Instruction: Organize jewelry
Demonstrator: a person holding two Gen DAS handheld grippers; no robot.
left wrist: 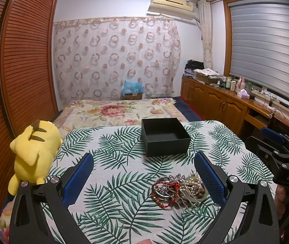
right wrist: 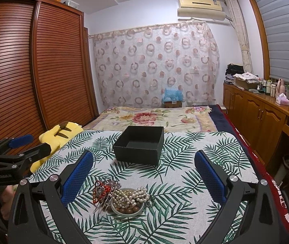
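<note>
Grippers (left wrist: 144,172) (right wrist: 144,172) open above leaf-print tablecloth (right wrist: 195,152), bedroom.

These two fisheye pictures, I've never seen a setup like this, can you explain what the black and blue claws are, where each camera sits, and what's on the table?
The claws are hand-held grippers, one in each of a person's hands, with a camera on each looking along its two blue-padded fingers. One picture is from the left gripper, the other from the right gripper; each also glimpses the other at its edge. Both stand open and hold nothing.

On the leaf-print tablecloth lies a jewelry pile: pearl strands, beads, a red cord and silver pieces, partly in a small dish. Behind it sits an open, empty black box. A yellow plush toy rests at the table's left edge.
</note>
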